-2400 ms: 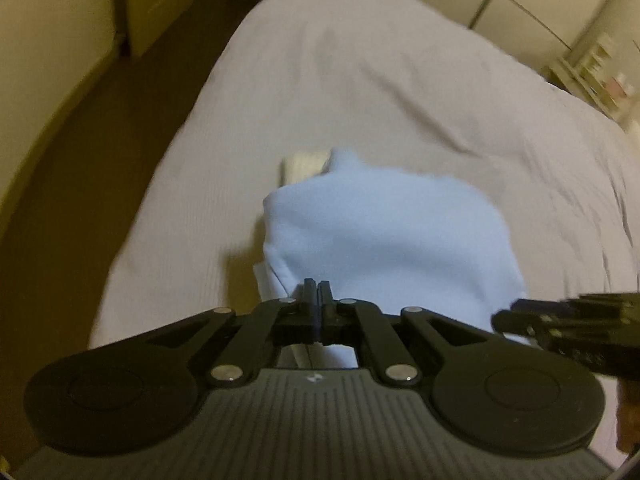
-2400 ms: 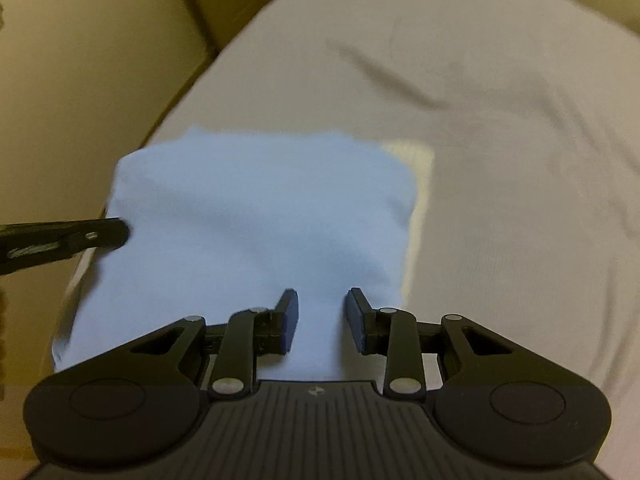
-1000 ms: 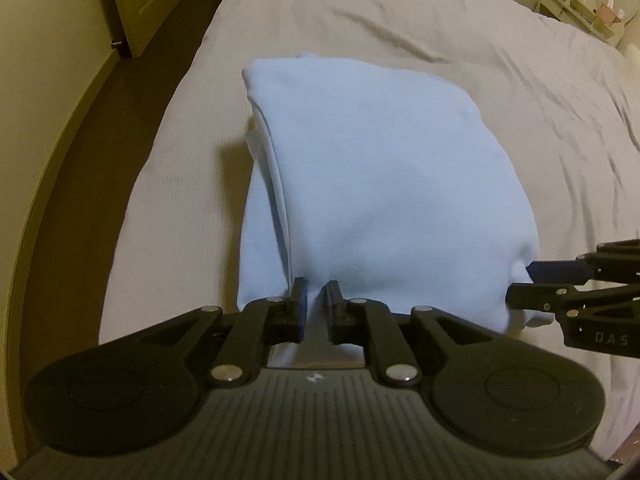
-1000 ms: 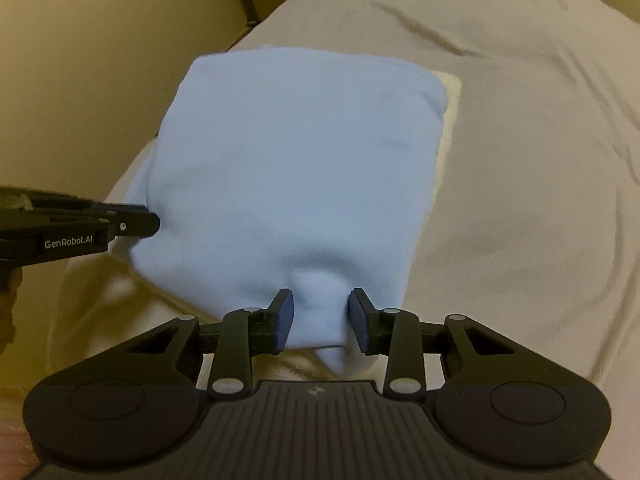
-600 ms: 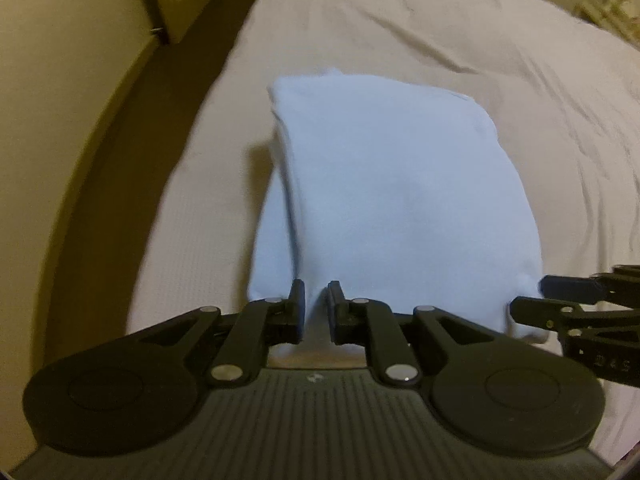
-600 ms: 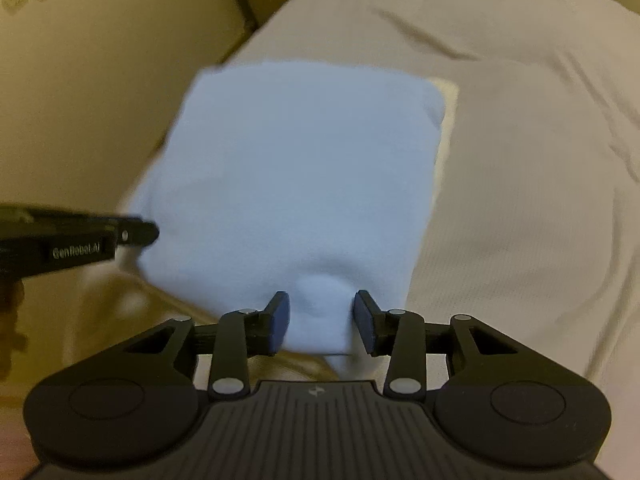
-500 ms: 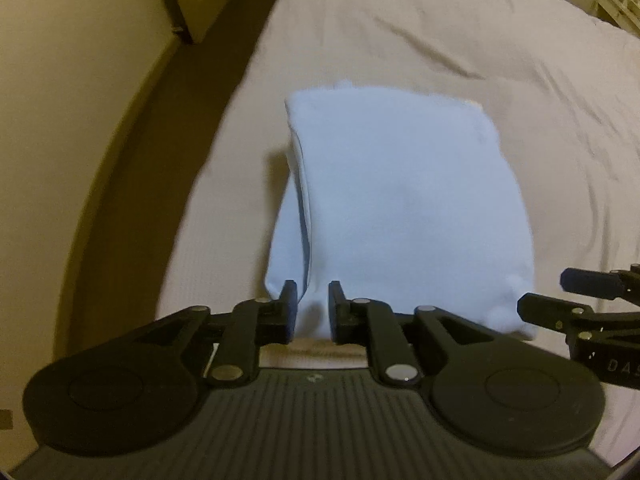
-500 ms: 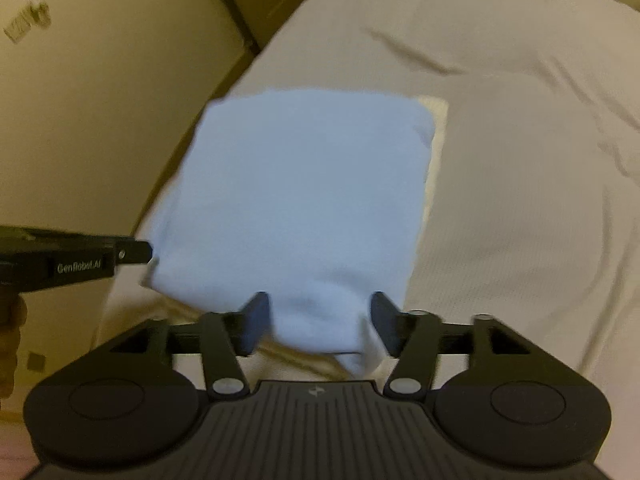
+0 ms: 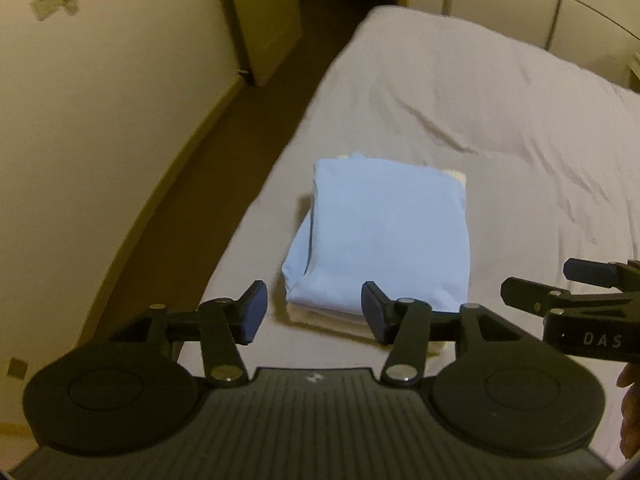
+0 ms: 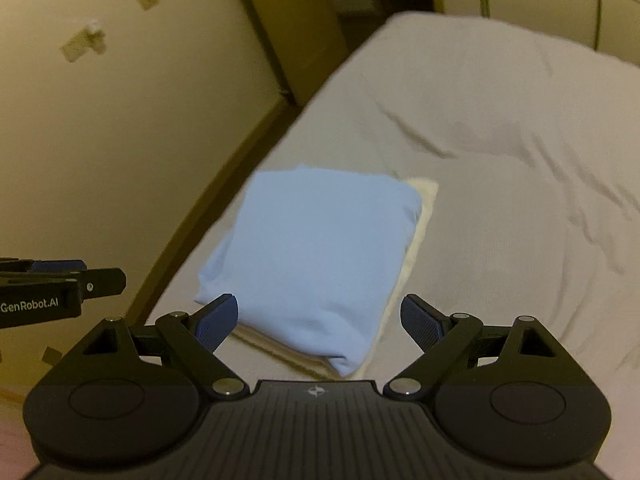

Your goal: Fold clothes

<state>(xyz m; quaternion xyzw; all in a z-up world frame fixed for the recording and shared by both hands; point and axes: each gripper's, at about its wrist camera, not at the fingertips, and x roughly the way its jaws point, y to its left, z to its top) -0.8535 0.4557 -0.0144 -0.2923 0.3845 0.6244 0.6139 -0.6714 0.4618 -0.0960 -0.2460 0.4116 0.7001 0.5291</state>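
Note:
A folded light blue garment [image 9: 384, 232] lies on the bed, on top of a folded cream garment [image 9: 574, 175] whose edges stick out underneath. It also shows in the right wrist view [image 10: 320, 256], with the cream garment [image 10: 420, 216] under it. My left gripper [image 9: 314, 312] is open and empty, held back above the pile's near edge. My right gripper [image 10: 318, 320] is open and empty, also back from the pile. Each gripper shows at the edge of the other's view.
The bed [image 9: 500, 112] has a wrinkled white sheet and its left edge [image 9: 256, 208] runs close to the pile. A dark floor strip [image 9: 224, 128] and a cream wall [image 9: 100, 120] lie left. Wardrobe doors [image 9: 520, 0] stand at the back.
Both grippers have let go of the blue garment, opened wide and pulled back and up. The garment now rests folded on the cream one.

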